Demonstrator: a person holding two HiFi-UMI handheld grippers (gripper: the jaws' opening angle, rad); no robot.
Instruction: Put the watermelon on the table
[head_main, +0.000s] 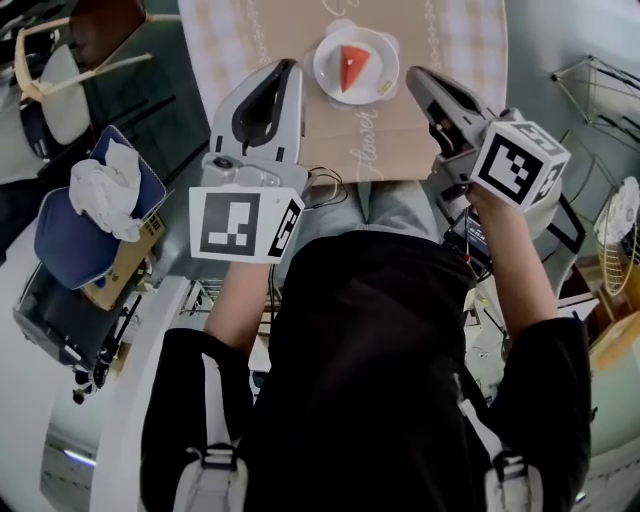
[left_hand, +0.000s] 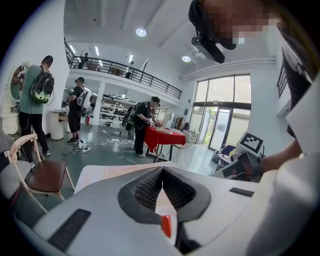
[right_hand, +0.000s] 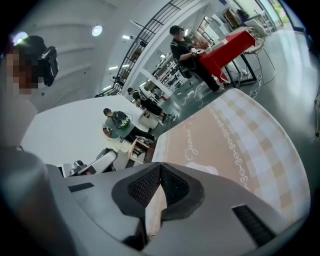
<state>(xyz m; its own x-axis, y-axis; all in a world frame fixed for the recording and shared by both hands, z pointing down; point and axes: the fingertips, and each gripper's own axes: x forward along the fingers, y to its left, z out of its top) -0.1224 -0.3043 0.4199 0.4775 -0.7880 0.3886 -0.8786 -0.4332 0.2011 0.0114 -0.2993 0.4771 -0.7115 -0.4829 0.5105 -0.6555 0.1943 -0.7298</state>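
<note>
A red watermelon slice (head_main: 354, 67) lies on a white plate (head_main: 330, 78) on the table with its beige checked cloth (head_main: 250, 40), seen in the head view. My left gripper (head_main: 291, 66) hangs just left of the plate, jaws shut with nothing between them. My right gripper (head_main: 414, 75) hangs just right of the plate, also shut and empty. In the left gripper view the jaws (left_hand: 161, 169) meet at the tips, and a bit of the red slice (left_hand: 166, 225) shows below them. The right gripper view shows closed jaws (right_hand: 160, 165) above the cloth (right_hand: 240, 135).
A chair with a brown seat (head_main: 100, 30) stands left of the table. A blue seat holding white cloth (head_main: 90, 210) is at my left. Wire racks (head_main: 600, 80) stand at the right. Several people and a red-covered table (left_hand: 162, 137) are far across the hall.
</note>
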